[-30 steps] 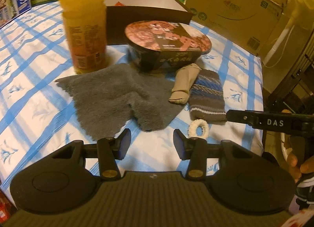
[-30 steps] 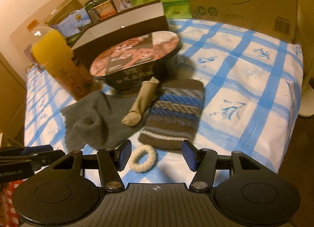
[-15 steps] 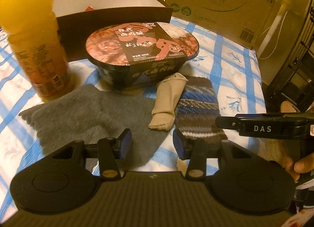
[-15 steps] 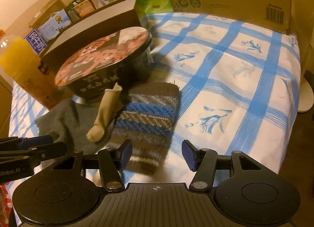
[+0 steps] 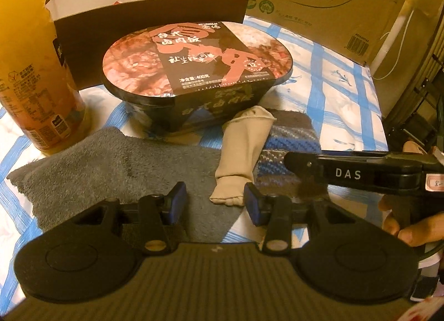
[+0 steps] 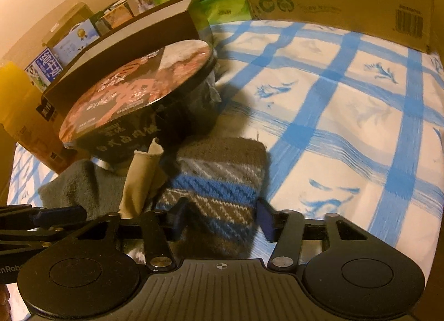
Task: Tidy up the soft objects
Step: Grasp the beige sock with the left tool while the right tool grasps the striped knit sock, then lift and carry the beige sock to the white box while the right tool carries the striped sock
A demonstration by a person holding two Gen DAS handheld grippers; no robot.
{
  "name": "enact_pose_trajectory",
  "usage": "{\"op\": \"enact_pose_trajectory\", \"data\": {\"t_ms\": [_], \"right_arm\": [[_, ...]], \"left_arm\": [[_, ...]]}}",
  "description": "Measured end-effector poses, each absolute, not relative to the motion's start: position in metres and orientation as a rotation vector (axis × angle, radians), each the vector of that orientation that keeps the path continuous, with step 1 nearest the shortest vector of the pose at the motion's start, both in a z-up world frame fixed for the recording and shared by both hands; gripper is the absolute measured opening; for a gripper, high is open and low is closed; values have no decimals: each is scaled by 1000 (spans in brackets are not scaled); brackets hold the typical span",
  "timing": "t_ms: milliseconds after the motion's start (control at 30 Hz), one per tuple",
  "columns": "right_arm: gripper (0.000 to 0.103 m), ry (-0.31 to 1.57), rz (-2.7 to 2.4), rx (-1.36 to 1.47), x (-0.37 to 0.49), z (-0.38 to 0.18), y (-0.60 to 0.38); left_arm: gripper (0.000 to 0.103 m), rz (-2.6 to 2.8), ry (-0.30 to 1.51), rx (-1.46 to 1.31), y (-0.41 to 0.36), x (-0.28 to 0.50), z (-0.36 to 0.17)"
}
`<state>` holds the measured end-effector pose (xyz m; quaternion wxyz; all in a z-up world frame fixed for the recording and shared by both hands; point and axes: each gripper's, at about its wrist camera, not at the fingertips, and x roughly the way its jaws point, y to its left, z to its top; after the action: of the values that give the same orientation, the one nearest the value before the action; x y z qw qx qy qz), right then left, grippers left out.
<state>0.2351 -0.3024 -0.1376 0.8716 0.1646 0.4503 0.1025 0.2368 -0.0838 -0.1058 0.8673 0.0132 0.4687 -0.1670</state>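
- Step in hand, as judged: closing in for a first pick among the soft things; nothing lifted yet.
- Left tongs (image 5: 215, 199): about half open and empty, poised low over the near edge of the grey towel (image 5: 111, 165), with the toe of the beige sock (image 5: 241, 149) just beside the right-hand pad.
- Right tongs (image 6: 222, 214): just been closing, now at a middling gap, straddling the near end of the striped knit (image 6: 219, 182). Knit between the pads, yet no clear pinch or bunching to be seen, so taken as not gripped.
- Soft things all bunched at the front of the table (image 6: 347, 126): towel flat on the left, sock lying across towel and knit, knit on the right, all three up against the lidded bowl (image 5: 194, 63).
- Likely goal, though only guessed: the open dark box (image 5: 149, 10) behind the bowl.
- Next move for the right: finish the squeeze on the knit's edge, then raise slowly, minding the sock resting partly on top and apt to be dragged along.
- Next move for the left: settle on one target, towel or sock, drop the pads onto the fabric and pinch a fold rather than skim the surface.
- Caution: bottle (image 5: 30, 71) standing at the towel's far corner, perhaps touching, and bowl hard by; a sideways tug on the towel could well nudge either.
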Motion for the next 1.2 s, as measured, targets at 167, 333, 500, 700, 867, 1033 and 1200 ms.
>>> {"op": "enact_pose_trajectory", "data": {"t_ms": [167, 333, 500, 700, 867, 1033, 1200], "right_arm": [[28, 940, 215, 323, 240, -138, -299], [16, 934, 225, 328, 240, -137, -301], [15, 912, 238, 289, 236, -129, -298], [15, 884, 200, 248, 233, -111, -316], [16, 923, 167, 243, 235, -113, -336], [47, 958, 137, 302, 233, -122, -346], [67, 940, 131, 344, 228, -122, -349]], "left_arm": [[41, -349, 989, 35, -85, 238, -108], [41, -350, 988, 46, -86, 237, -107], [41, -370, 985, 57, -91, 239, -105], [41, -419, 986, 81, -108, 247, -110], [41, -432, 996, 114, -121, 260, -120], [35, -423, 1009, 124, -125, 272, -130], [13, -444, 994, 98, -121, 272, -129]]}}
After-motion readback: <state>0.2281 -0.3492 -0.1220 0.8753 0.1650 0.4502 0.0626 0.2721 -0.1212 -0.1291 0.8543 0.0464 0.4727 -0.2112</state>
